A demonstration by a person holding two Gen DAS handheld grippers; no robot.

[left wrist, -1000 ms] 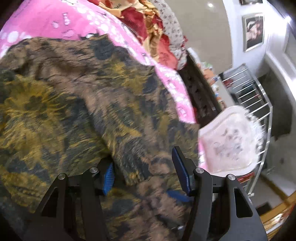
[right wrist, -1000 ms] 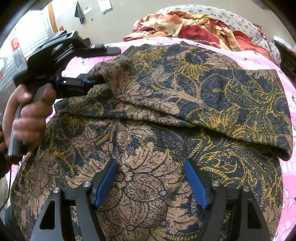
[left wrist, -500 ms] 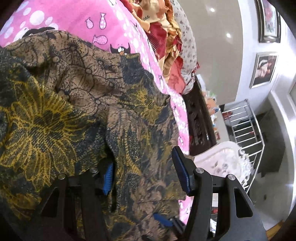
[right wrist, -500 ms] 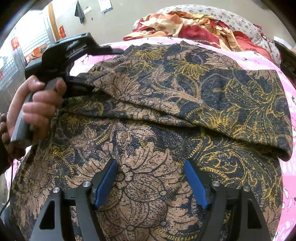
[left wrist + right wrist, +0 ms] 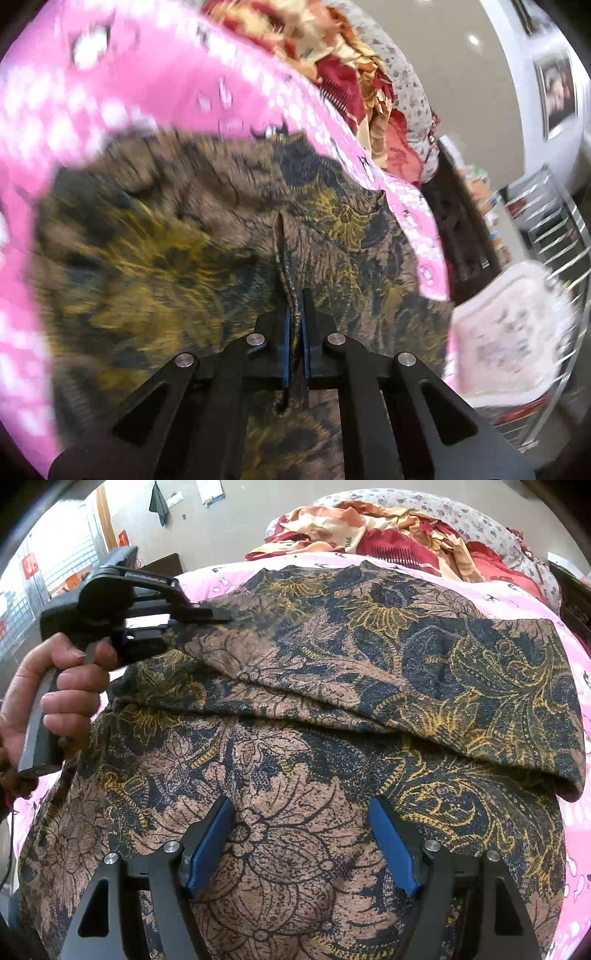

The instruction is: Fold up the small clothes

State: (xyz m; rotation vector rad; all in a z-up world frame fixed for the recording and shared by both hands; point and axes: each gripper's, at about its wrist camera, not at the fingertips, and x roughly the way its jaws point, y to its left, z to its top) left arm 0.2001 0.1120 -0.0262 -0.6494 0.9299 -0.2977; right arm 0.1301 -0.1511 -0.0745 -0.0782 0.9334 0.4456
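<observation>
Left wrist view shows the left tool with its blue pads clamped together on a pinched ridge of the brown floral garment; its jaws have just been closing, and the cloth sits between them. That garment lies spread over a pink bedsheet, partly folded, one layer doubled back across its far half. From the right wrist view, a hand holds that tool at the fold's left end. Low over the near part of the garment, the right tool stands apart, nothing pinched.
</observation>
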